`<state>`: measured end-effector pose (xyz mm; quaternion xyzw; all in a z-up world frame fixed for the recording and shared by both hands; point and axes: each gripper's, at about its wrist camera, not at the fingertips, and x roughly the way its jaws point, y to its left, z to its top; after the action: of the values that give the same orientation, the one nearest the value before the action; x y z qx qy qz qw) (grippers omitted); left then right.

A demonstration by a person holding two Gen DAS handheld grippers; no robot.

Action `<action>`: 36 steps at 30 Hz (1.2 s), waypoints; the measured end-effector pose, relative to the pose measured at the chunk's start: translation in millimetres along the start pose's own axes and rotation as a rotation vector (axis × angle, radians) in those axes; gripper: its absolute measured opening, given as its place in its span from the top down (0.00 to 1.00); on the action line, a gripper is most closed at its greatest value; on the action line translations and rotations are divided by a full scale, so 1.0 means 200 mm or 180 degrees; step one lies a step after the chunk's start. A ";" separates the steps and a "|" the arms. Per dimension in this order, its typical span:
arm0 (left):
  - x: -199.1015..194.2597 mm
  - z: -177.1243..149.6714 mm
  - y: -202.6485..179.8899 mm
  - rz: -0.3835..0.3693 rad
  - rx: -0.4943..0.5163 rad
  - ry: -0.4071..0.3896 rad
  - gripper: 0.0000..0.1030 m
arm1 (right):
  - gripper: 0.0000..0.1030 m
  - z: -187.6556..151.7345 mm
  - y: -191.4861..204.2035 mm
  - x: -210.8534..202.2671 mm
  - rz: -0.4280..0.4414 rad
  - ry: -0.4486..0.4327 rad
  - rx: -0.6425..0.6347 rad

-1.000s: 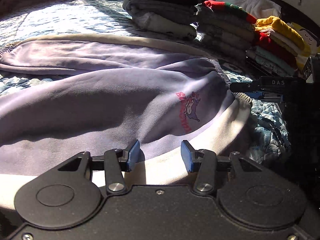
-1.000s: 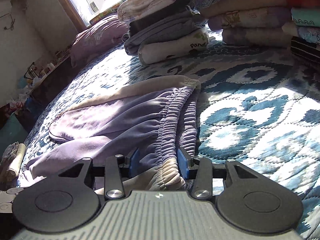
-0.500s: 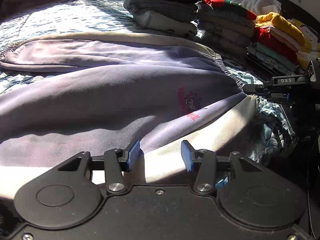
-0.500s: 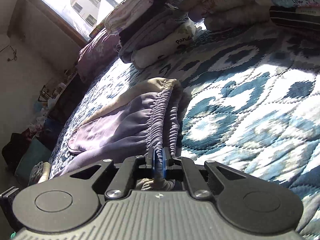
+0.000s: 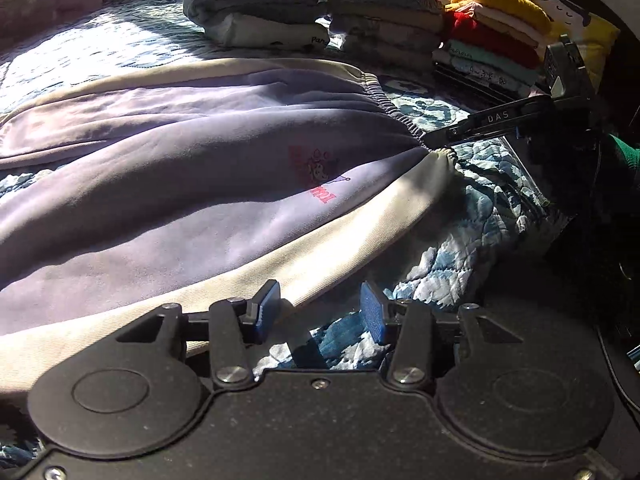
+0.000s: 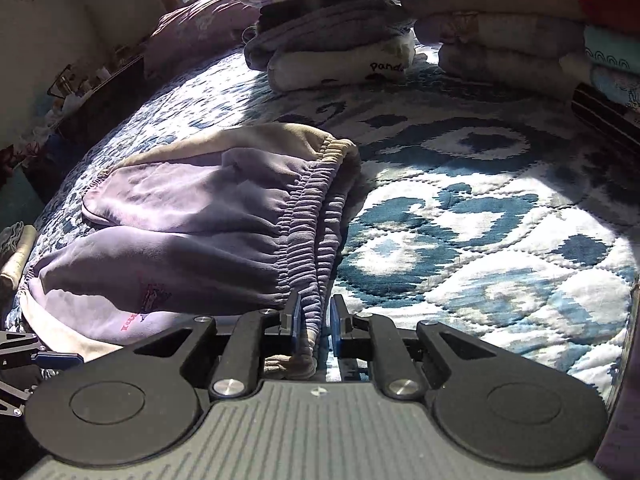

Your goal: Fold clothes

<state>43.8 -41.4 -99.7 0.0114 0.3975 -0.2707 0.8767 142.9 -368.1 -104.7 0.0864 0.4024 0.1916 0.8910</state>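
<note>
Sweatpants (image 5: 192, 184) in lavender with cream side stripes lie spread along the near edge of a blue-patterned quilted bed (image 5: 448, 280), seen from the left wrist. The left tool (image 5: 318, 312) hovers with its jaws apart, the cream stripe just beside one pad, gripping nothing. Folded clothing stacks (image 5: 384, 12) line the bed's far edge. From the right wrist, the right tool (image 6: 314, 320) sits nearly together on the elastic waistband (image 6: 308, 240), though one pad shows a sliver of gap. Judged from here, that thin pinch could slip if pulled, letting the waistband spring free and spoiling the fold.
</note>
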 end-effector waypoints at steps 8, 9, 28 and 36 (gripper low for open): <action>0.04 0.24 0.10 0.0479 -0.0140 -0.0745 0.58 | 0.82 0.05 0.38 -0.05 -0.0084 -0.0255 -0.1032; 0.07 0.26 0.11 0.0547 -0.0097 -0.0788 0.58 | 0.82 0.03 0.44 0.00 -0.0016 -0.0153 -0.1140; 0.19 0.28 0.17 0.0594 -0.0041 -0.0686 0.57 | 0.80 -0.07 0.76 0.02 0.0050 -0.0040 -0.2047; 0.37 0.22 0.04 0.0579 0.0494 -0.0441 0.49 | 0.76 -0.06 0.59 0.27 -0.0045 0.0101 -0.1331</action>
<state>118.4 -78.6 -123.1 0.0965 0.3112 -0.2201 0.9195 135.3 -238.9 -113.1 -0.1062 0.3685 0.2659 0.8844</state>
